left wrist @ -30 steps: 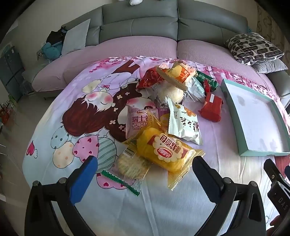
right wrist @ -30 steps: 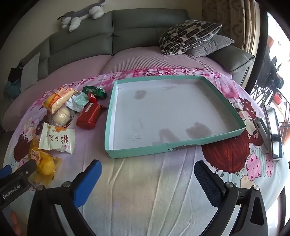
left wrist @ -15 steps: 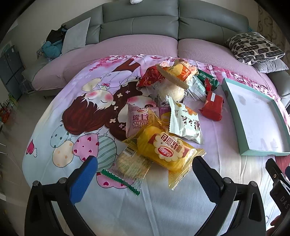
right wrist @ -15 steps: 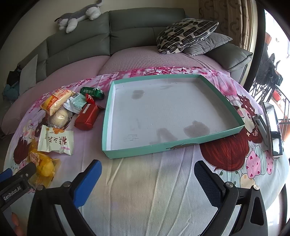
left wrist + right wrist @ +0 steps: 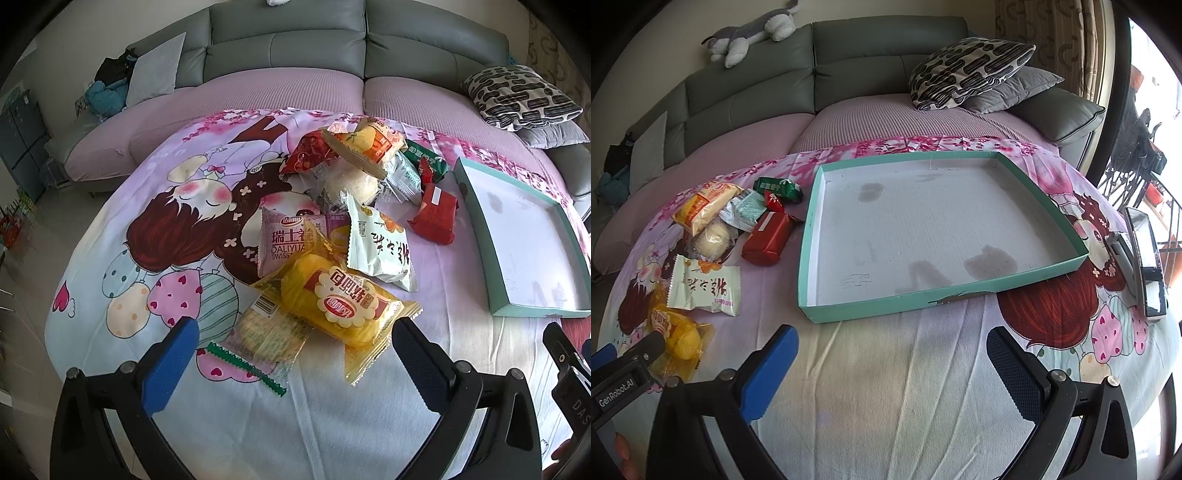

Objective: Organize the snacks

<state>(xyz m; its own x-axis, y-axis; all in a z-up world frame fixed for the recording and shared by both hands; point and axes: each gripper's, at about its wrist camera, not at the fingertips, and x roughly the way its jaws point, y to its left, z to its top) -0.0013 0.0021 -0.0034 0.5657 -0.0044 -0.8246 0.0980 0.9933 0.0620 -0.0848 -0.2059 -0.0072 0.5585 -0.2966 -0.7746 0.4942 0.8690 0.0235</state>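
Observation:
A pile of snack packets lies on the cartoon-print cloth. Nearest in the left wrist view are a yellow bread packet [image 5: 338, 304], a clear cracker packet [image 5: 269, 334], a pink Swiss roll packet [image 5: 286, 242], a white packet [image 5: 378, 247] and a red packet [image 5: 436, 214]. My left gripper [image 5: 295, 350] is open and empty just short of the yellow packet. A shallow teal tray [image 5: 809, 258] with a white floor holds nothing. My right gripper [image 5: 892, 365] is open and empty in front of the tray's near wall.
The round table [image 5: 886, 406] stands before a grey sofa [image 5: 849, 55] with patterned cushions [image 5: 967, 70]. A phone on a stand [image 5: 1145, 262] sits at the table's right edge. The left gripper's body [image 5: 624, 373] shows at the lower left of the right wrist view.
Both grippers have shifted slightly; the snacks and tray sit a little lower and to the left in view. Nothing was gripped or moved.

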